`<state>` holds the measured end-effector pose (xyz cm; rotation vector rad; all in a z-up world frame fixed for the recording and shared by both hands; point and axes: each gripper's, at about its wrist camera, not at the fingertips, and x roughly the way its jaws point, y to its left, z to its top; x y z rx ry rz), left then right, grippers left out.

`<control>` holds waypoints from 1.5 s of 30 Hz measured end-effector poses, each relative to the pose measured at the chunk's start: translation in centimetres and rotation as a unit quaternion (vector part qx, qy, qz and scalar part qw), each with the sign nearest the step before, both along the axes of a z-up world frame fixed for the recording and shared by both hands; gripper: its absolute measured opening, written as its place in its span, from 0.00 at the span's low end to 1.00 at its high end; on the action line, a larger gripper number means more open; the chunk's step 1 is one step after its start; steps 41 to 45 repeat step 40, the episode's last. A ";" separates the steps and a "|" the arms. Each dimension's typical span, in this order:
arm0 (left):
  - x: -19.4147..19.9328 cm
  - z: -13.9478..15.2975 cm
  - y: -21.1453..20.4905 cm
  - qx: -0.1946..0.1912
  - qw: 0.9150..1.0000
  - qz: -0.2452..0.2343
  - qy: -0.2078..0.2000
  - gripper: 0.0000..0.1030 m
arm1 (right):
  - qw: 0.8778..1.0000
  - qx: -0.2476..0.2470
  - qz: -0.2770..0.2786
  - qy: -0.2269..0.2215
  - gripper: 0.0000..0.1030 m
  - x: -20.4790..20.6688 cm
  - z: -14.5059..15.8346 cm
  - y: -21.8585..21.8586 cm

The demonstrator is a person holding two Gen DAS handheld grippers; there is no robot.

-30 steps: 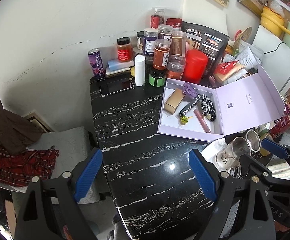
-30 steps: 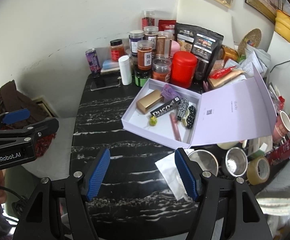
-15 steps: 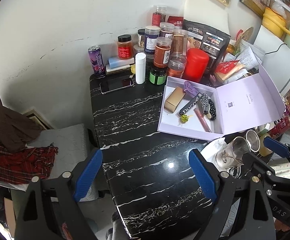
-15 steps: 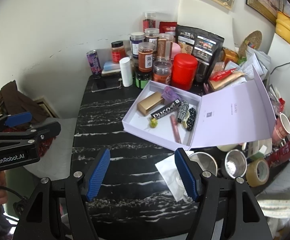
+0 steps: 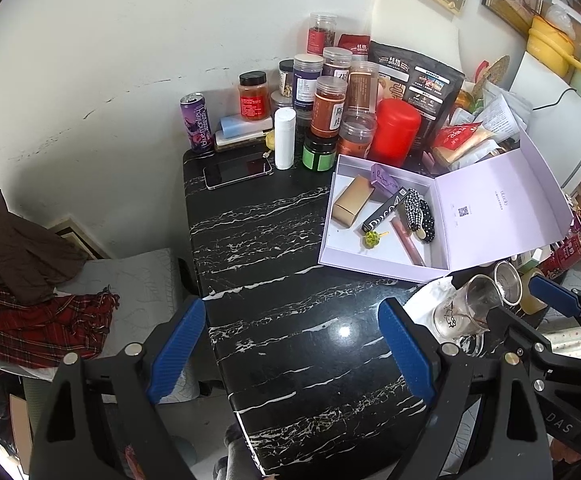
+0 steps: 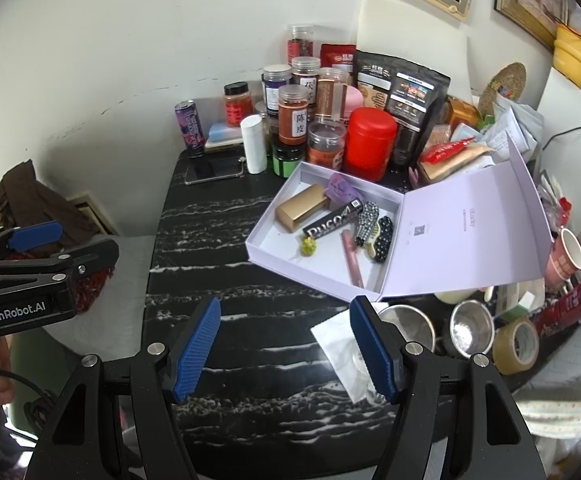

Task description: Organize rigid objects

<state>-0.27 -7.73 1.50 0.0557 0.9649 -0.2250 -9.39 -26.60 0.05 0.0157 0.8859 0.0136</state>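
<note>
Both views have edged closer to the clutter since a second ago, though nothing on the black marble surface has shifted. Our left tongs and right tongs hang wide apart and empty above its near edge. We judge the gold carton and the black Duco tube box, both lying in the open lilac box near the far right corner, light and stiff; a pinch across their short sides should hold. Rhinestone hair clips beside them look slippery and delicate.
</note>
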 end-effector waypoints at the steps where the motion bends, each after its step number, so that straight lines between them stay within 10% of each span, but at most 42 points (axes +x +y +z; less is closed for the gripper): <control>1: 0.0 0.0 0.0 0.001 1.000 0.000 0.000 0.87 | 1.000 0.000 0.000 0.000 0.66 0.0 0.0 0.0; 45: 0.3 -0.8 -1.0 0.020 1.000 -0.005 0.010 0.87 | 1.000 -0.013 0.005 0.016 0.66 0.4 -1.1 -0.6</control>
